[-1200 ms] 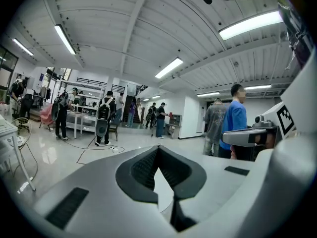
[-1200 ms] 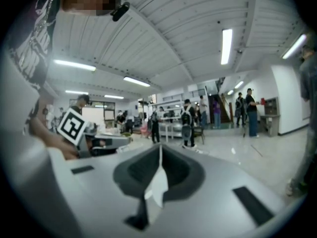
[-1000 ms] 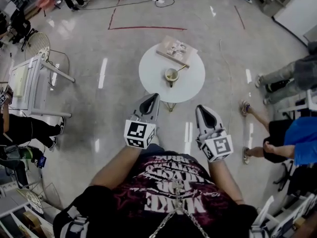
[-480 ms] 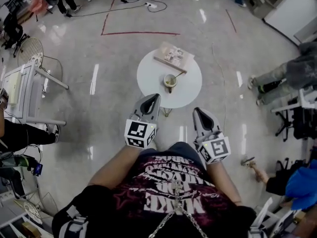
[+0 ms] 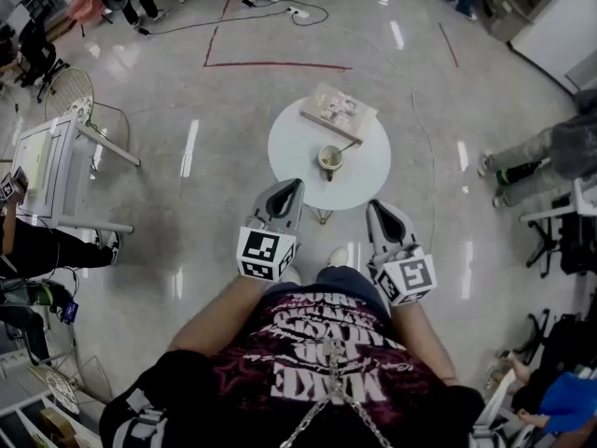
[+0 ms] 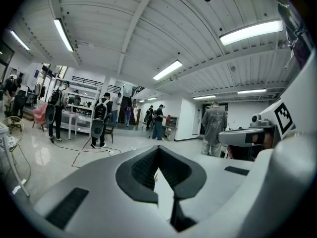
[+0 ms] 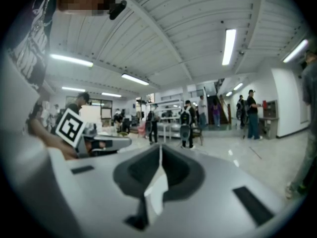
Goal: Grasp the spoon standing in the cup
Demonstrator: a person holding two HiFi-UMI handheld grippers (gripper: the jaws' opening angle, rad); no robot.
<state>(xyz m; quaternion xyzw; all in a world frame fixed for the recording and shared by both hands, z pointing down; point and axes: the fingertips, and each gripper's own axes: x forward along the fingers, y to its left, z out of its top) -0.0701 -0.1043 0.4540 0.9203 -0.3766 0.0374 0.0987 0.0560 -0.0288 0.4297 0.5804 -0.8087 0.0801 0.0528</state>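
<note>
A small cup [image 5: 329, 160] stands on a round white table [image 5: 359, 177] ahead of me, with a spoon [image 5: 348, 147] in it whose handle leans up to the right. Both grippers are held close to my body, short of the table and above the floor. My left gripper [image 5: 293, 186] points at the table's near left edge, its jaws together with nothing between them [image 6: 158, 150]. My right gripper [image 5: 376, 205] is by the table's near right edge, also shut and empty [image 7: 160, 148]. Neither gripper view shows the cup.
A book [image 5: 339, 112] lies on the table's far side. A white frame stand [image 5: 54, 161] and a fan [image 5: 70, 87] are at the left. A seated person's legs [image 5: 536, 152] reach in from the right. A cable [image 5: 280, 12] and red tape lines [image 5: 275, 64] cross the far floor.
The view has swung a little, so the table sits slightly further right and lower in view. The person in blue at the right has dropped toward the bottom corner. Both grippers stay shut near my body.
</note>
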